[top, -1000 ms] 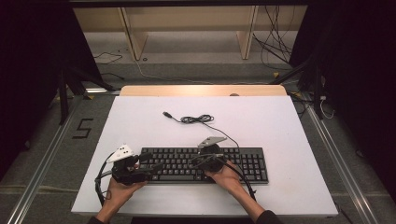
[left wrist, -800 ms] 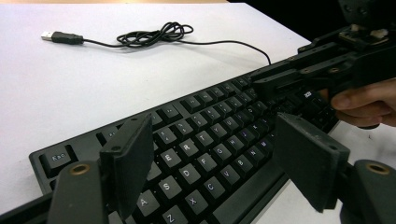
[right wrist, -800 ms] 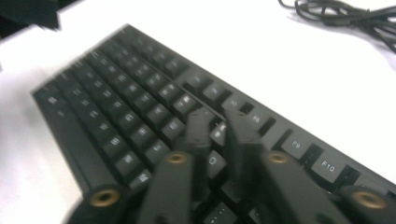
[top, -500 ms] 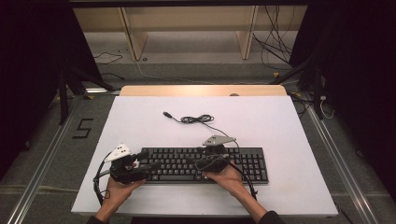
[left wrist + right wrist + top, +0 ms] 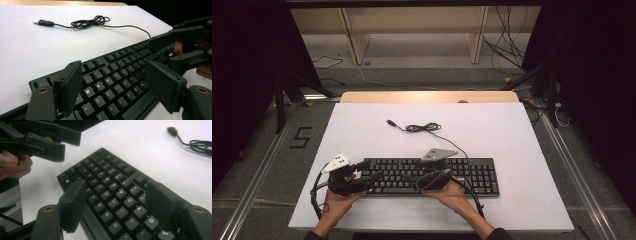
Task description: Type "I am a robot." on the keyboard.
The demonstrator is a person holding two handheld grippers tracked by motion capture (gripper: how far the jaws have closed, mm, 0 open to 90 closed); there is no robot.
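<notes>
- Where the high view looks down on the white table [image 5: 512,135], lies a black keyboard [image 5: 472,172] near the front edge, long axis running left to right, parallel to that edge.
- Points its key rows away from the person, number pad at the right end.
- Trails a thin black cable [image 5: 447,137] from the keyboard's back edge up to a loose coil [image 5: 422,128], ending in a USB plug [image 5: 390,122] well behind the keyboard.
- Hovers over the keyboard's left end, the left gripper [image 5: 368,176], jaws spread wide with nothing between them; seen in its own view as two black pads [image 5: 70,86] apart above the letter keys, pressing on none.
- Sits over the keyboard's middle, the right gripper [image 5: 418,176], jaws just now opening and standing wide, no key or cable clamped; pads [image 5: 75,203] clear of the keys in its own view.
- Partly hides the keyboard's middle keys and front edge beneath both grippers and hands in the high view.
- Cuts off the keyboard's right end in the left gripper view and its far right keys in the right gripper view.
- Hard to read: most key legends, blurred in the right gripper view and too small in the high view.
- Cannot tell whether either gripper's underside touches the keyboard's casing.
</notes>
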